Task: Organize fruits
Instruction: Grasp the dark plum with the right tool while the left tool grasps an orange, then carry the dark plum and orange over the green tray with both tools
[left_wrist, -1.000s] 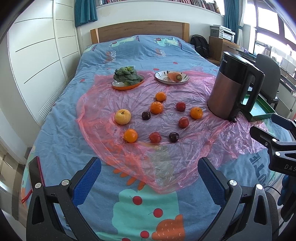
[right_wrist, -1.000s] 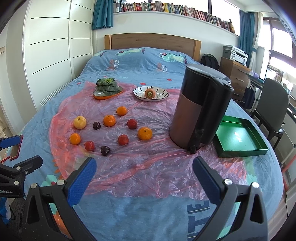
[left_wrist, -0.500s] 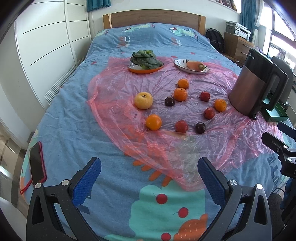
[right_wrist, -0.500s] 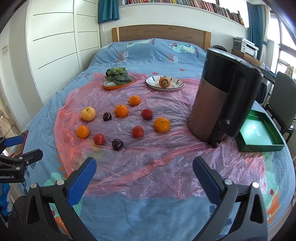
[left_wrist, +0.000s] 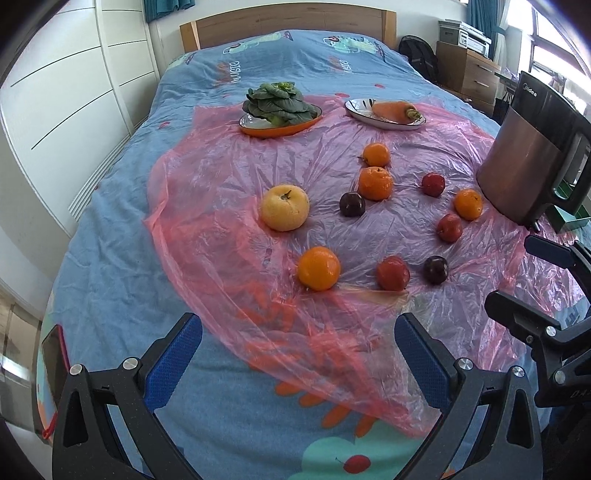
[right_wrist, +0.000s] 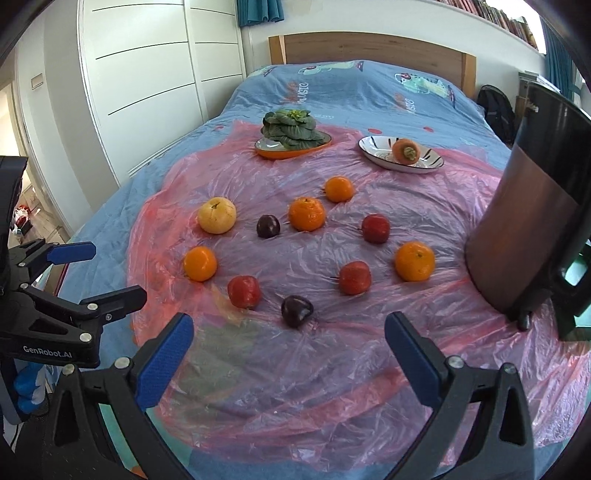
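A bed (left_wrist: 258, 55) with a blue cartoon-print cover fills both views, and a crinkled pink plastic sheet (left_wrist: 221, 258) is spread over it. Ten loose fruits lie on the sheet: four oranges, three red fruits, two dark plums and one yellow pear-like fruit (left_wrist: 284, 207). Behind them sit an orange dish of leafy greens (left_wrist: 279, 107) and a white plate with a carrot (left_wrist: 393, 110). An electric kettle (left_wrist: 532, 162) stands to the right, with a green tray partly hidden behind it.

Both sets of tongs are spread wide and hold nothing. The left tongs (left_wrist: 295, 354) hover over the near edge of the sheet, and the nearest orange (left_wrist: 318, 268) lies straight ahead of them, slightly right of centre. The right tongs (right_wrist: 288, 354) face a dark plum (right_wrist: 296, 311) just beyond their tips (the closest fruit to either hand), with a red fruit (right_wrist: 243, 291) to its left. The fruits are roundish, so approach angle likely matters little.
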